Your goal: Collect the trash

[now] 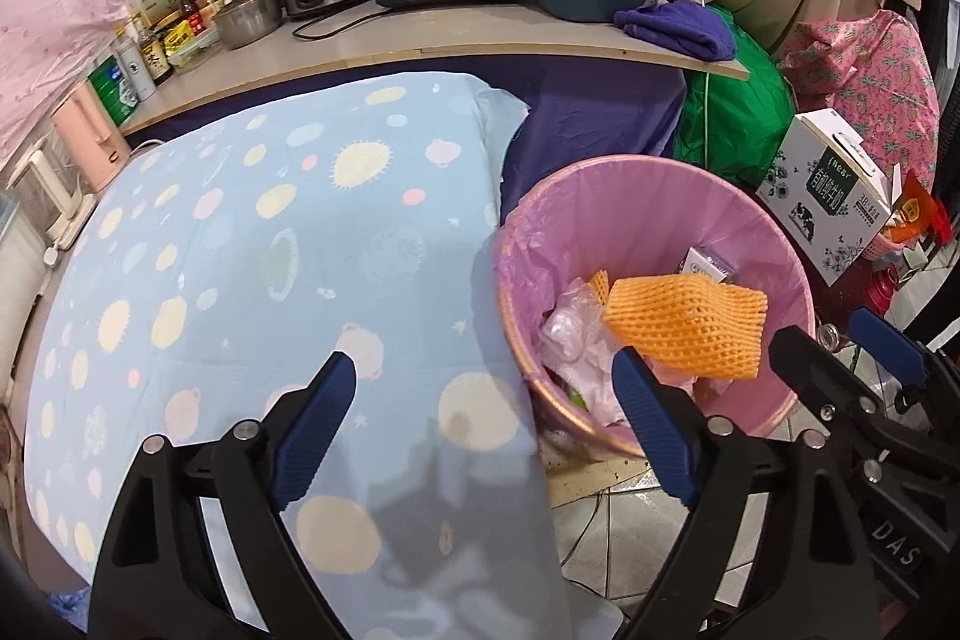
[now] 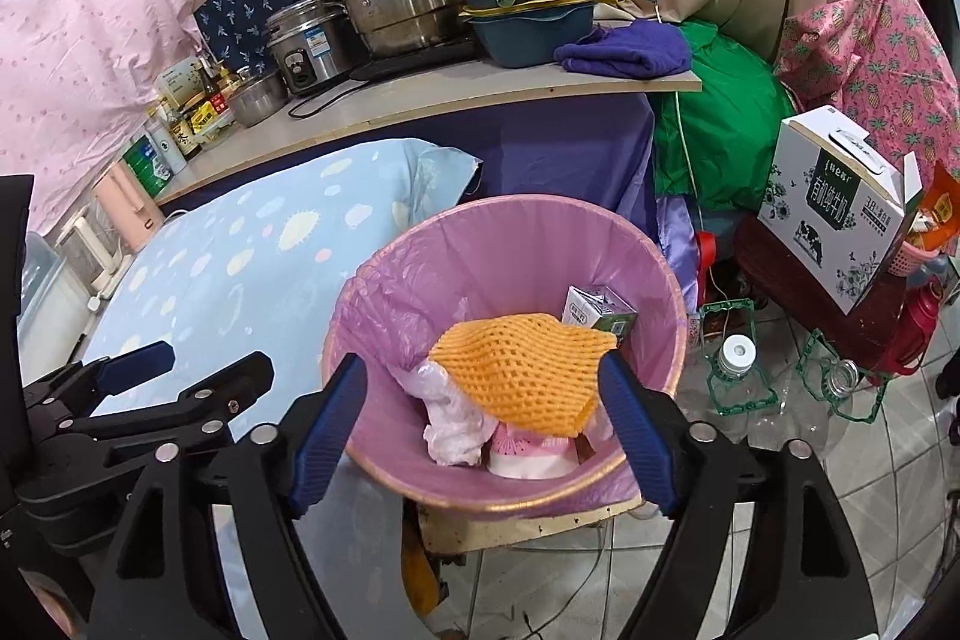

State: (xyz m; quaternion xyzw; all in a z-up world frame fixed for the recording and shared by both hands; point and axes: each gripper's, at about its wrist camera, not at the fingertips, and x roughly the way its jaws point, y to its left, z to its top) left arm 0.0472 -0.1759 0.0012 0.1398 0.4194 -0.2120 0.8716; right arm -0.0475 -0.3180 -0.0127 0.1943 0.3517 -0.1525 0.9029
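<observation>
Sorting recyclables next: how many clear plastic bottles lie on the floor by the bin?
2, both on the tiles right of the pink bin: one capped, one uncapped further right. Others may be hidden.

Your right gripper hangs over the pink-lined trash bin, jaws spread wide with nothing between the pads. Below it an orange foam net lies on white plastic wrap, a small carton behind. Your left gripper sits left, over the blue cloth.
</observation>
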